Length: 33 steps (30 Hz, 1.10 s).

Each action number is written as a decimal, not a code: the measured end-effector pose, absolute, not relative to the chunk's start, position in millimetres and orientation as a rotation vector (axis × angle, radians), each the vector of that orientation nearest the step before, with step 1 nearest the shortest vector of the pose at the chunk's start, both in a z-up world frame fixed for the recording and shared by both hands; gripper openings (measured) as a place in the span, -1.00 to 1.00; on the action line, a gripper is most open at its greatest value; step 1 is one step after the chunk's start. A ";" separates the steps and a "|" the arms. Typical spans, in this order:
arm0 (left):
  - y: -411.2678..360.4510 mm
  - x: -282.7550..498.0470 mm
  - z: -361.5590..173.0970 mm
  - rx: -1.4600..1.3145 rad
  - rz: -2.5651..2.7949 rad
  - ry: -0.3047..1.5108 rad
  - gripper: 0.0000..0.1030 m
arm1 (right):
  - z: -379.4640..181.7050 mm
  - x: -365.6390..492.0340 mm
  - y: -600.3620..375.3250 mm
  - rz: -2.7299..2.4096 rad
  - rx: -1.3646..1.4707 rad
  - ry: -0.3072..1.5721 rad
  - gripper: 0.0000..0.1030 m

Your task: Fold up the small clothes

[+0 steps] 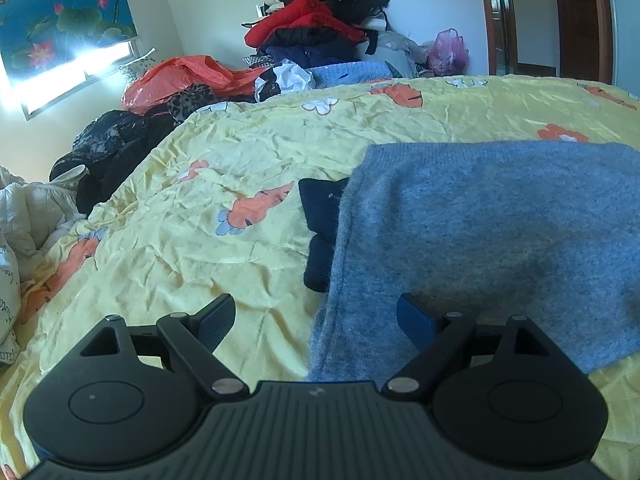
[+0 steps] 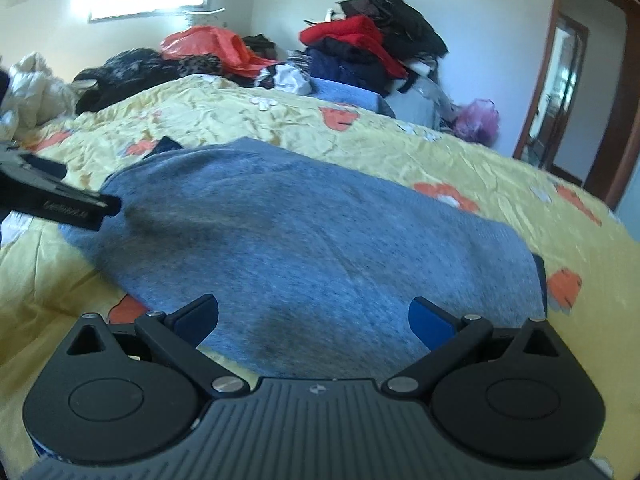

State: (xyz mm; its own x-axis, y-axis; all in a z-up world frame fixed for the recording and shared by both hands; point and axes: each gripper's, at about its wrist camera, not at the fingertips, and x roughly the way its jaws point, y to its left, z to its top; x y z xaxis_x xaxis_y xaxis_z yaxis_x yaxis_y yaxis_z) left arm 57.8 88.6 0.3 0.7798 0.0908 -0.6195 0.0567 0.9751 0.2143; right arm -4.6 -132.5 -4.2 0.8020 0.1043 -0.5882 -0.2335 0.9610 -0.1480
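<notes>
A grey-blue knit garment (image 1: 480, 240) lies folded flat on the yellow floral bedsheet (image 1: 200, 240). A dark navy part (image 1: 320, 216) sticks out from under its left edge. My left gripper (image 1: 316, 320) is open and empty, low over the garment's near left corner. In the right wrist view the same garment (image 2: 304, 240) fills the middle. My right gripper (image 2: 314, 318) is open and empty over its near edge. The left gripper (image 2: 56, 196) shows there at the garment's left end.
A tall pile of dark and red clothes (image 1: 320, 28) and an orange plastic bag (image 1: 180, 76) sit at the far edge of the bed. Black clothes (image 1: 108, 152) and white bedding (image 1: 24, 216) lie at the left. A wooden door frame (image 2: 576, 112) stands at the right.
</notes>
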 end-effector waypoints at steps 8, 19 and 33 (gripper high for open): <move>96.7 67.4 -0.5 0.227 0.016 0.698 0.72 | -4.4 -9.1 -104.3 0.249 -0.335 0.602 0.97; 150.2 131.8 6.1 -0.083 -0.133 0.834 0.77 | -9.7 -10.1 -39.2 0.358 -0.499 0.572 0.94; 149.9 219.3 -16.4 -0.318 -0.350 0.932 0.94 | -39.8 0.6 42.9 0.270 -0.672 0.430 0.88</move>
State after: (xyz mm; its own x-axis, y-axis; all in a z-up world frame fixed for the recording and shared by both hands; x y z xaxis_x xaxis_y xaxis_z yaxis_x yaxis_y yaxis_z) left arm 219.3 149.9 -16.4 0.5477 -0.4249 -0.7208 0.1540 0.8979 -0.4123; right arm 0.6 42.9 -39.8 0.8783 0.1035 -0.4667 -0.3757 0.7531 -0.5401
